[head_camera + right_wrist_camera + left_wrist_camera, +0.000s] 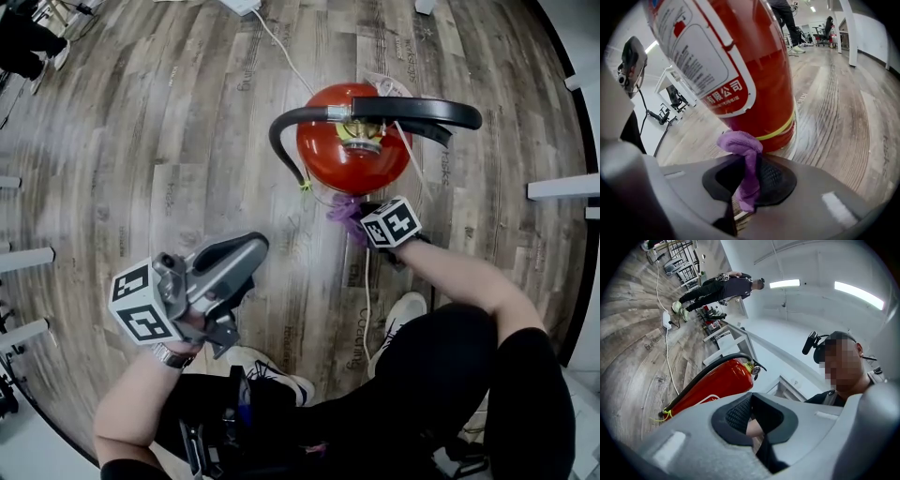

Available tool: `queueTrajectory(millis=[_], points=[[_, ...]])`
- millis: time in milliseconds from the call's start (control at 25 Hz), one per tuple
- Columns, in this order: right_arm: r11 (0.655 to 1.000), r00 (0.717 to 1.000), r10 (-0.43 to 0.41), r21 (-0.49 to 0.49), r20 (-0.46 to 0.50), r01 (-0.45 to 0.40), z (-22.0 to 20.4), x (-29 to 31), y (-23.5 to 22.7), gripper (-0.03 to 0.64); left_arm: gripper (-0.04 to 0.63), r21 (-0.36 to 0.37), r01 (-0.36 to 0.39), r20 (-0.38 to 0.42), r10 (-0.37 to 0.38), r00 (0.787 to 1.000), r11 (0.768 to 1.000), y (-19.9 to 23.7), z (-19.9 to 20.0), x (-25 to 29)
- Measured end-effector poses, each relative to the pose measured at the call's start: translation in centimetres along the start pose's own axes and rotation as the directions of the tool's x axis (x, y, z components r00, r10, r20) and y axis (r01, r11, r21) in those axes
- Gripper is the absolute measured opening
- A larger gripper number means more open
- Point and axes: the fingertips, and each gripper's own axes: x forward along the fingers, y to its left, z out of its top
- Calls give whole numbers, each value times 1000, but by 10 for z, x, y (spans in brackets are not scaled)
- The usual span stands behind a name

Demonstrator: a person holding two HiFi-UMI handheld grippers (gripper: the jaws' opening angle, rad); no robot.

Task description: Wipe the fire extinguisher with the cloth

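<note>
A red fire extinguisher point(353, 141) stands upright on the wood floor, its black hose point(281, 127) and handle point(417, 111) on top. My right gripper point(356, 223) sits low beside its near side, shut on a purple cloth point(343, 213). In the right gripper view the cloth point(743, 147) bunches against the extinguisher's base point(764, 93) near the yellow band. My left gripper point(251, 251) is held off to the left, shut and empty. The left gripper view shows the extinguisher point(712, 387) beyond the closed jaws.
A white cable point(281, 52) runs across the floor behind the extinguisher. White table legs point(561, 187) stand at the right, more legs point(23, 258) at the left. My own legs and shoes point(272, 370) are below. Another person point(724, 287) stands far off.
</note>
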Motion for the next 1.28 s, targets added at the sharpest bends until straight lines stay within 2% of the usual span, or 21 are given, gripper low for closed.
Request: queueTrajectory(millis=[200, 320, 440, 600, 800, 1000, 1280], points=[[998, 998, 47, 30, 29, -48, 2, -9, 7, 60, -5, -13, 1, 11, -1, 1000, 1000, 7, 4, -2], [994, 992, 85, 62, 96, -91, 18, -39, 16, 58, -5, -17, 16, 19, -16, 1000, 1000, 8, 7, -1], [992, 977, 114, 36, 180, -122, 44, -89, 29, 60, -5, -17, 36, 19, -36, 999, 999, 6, 9, 0], [987, 938, 152, -95, 311, -128, 89, -177, 55, 60, -5, -9, 67, 11, -67, 998, 998, 1, 9, 6], [975, 871, 148, -215, 469, -50, 142, -271, 82, 60, -5, 6, 90, 3, -90, 996, 996, -6, 8, 14], [975, 809, 150, -220, 569, -26, 163, -318, 98, 60, -5, 11, 93, 0, -93, 996, 996, -10, 8, 16], [979, 774, 185, -183, 605, -91, 159, -331, 112, 60, -5, 45, 103, 1, -103, 995, 994, -17, 11, 18]])
